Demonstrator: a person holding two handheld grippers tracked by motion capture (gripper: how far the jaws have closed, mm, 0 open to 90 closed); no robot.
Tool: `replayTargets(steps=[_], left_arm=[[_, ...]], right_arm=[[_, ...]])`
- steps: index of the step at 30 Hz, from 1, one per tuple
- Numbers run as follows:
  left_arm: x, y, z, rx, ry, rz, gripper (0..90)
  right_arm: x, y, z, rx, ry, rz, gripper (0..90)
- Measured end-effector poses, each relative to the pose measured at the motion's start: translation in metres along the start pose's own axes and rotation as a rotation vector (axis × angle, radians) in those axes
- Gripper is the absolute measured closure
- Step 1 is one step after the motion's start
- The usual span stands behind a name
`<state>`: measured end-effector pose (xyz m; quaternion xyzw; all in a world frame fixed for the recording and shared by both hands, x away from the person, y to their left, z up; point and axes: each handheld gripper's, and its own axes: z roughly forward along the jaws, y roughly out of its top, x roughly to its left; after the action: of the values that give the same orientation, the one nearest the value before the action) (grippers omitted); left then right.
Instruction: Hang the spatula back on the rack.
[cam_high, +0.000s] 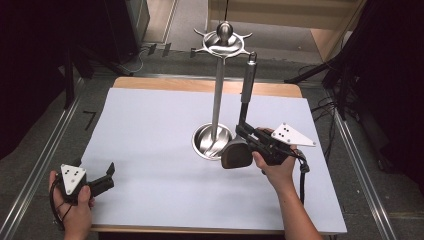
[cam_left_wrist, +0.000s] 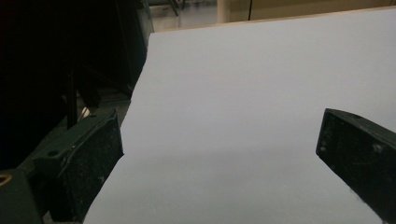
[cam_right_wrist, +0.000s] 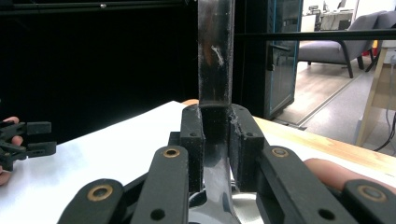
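Clamping the ladle (cam_right_wrist: 215, 70), right tool (cam_right_wrist: 215, 140) shut tight.

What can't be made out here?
- Utensil head: in the high view the right gripper overlaps its upper part; type unclear.
- Utensil handle: cut off by the top edge of the right gripper view.
- Stand hooks: small in the high view; number unclear.
- Left gripper in the right gripper view: cut by the left edge.
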<state>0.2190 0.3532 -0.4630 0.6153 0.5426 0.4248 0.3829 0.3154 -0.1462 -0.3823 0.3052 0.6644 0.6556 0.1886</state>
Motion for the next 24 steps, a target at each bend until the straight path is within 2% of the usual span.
replayTargets(steps=[14,24], left_arm=[[-0.0002,-0.0001,0.0002,-0.003,-0.001,0.003,1.2],[-0.0004,-0.0001,0.0,-0.003,0.0,0.003,1.1]], right_arm=[[-0.0033,0.0006,0.0005,0.005,0.012,0.033,77.7],[-0.0064,0.001,-0.0001,0.009,0.005,0.038,76.8]])
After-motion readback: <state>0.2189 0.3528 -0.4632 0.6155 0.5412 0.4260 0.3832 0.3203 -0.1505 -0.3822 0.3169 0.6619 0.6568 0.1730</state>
